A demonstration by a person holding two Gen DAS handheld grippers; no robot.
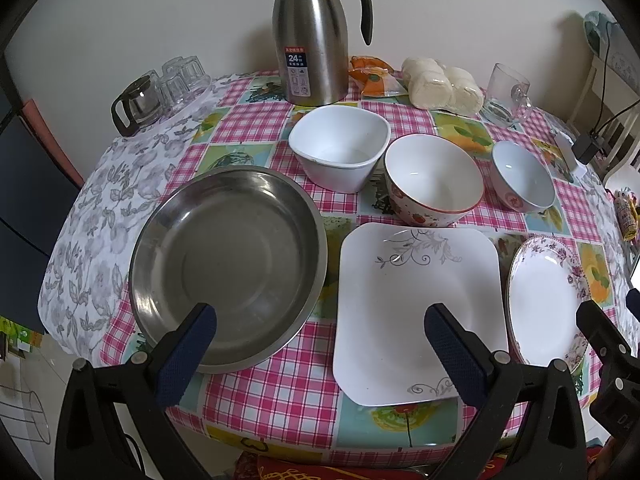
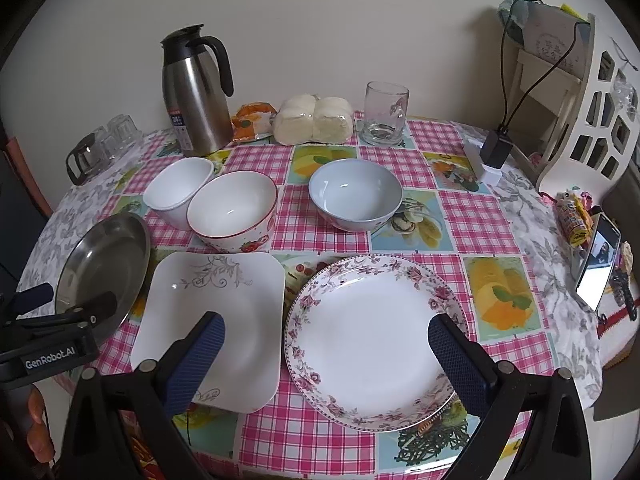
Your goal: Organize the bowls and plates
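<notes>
Desk count, left to right: one steel dish, one square white plate, one round floral plate in front; behind, three bowls: square white bowl, strawberry bowl, pale blue bowl. Left gripper hovers level over dish and square plate, jaws wide, empty. Right gripper over the floral plate, jaws wide, empty.

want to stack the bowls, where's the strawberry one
The white bowl with red strawberry print sits mid-table in both views, touching the plain white squarish bowl on its left, just behind the white square plate.
</notes>
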